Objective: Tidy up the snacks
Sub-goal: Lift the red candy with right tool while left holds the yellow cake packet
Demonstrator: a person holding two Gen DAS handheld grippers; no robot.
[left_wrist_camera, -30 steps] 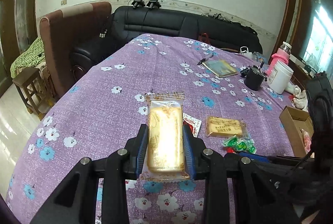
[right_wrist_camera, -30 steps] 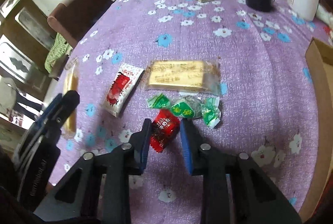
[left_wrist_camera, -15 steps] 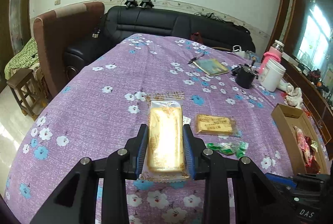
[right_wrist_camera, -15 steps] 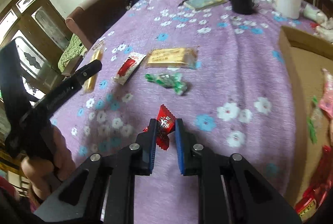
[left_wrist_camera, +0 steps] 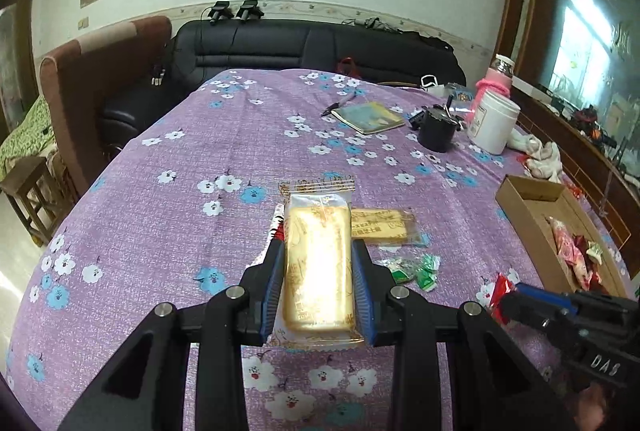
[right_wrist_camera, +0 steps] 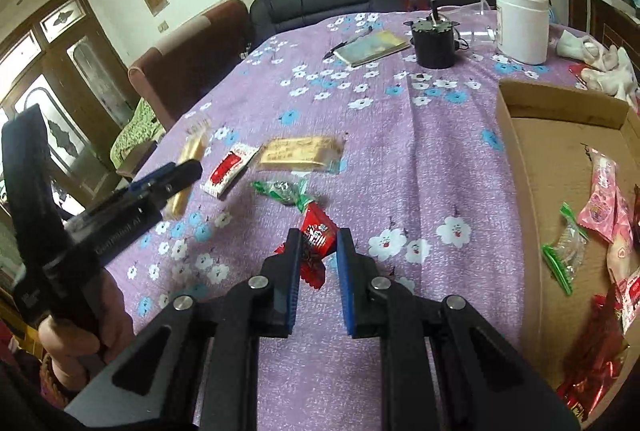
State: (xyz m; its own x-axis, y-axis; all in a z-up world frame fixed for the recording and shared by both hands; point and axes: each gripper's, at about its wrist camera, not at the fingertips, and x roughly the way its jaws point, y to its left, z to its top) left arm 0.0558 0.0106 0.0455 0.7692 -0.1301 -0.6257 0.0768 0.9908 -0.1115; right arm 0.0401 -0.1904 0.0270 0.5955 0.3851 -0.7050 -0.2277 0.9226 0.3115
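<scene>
Carrying: left gripper (left_wrist_camera: 319,283) clamps gold cake pack (left_wrist_camera: 319,263) | right gripper (right_wrist_camera: 318,255) pinches red candy (right_wrist_camera: 316,235) | cardboard box (right_wrist_camera: 560,119) partly filled | beside box on bench (right_wrist_camera: 440,159): wafer pack (right_wrist_camera: 300,153), green candies (right_wrist_camera: 284,191), red sachet (right_wrist_camera: 228,175) remain

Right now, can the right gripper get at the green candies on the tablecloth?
Probably not: the right gripper has its jaws shut on a red candy; the green candies lie unobstructed just ahead.

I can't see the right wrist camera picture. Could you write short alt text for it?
The right claw pinches a red candy wrapper above a purple flowered tablecloth. To its right sits an open cardboard box holding snacks; to its left, more wrapped snacks lie loose and the left claw holds a golden packet.
</scene>
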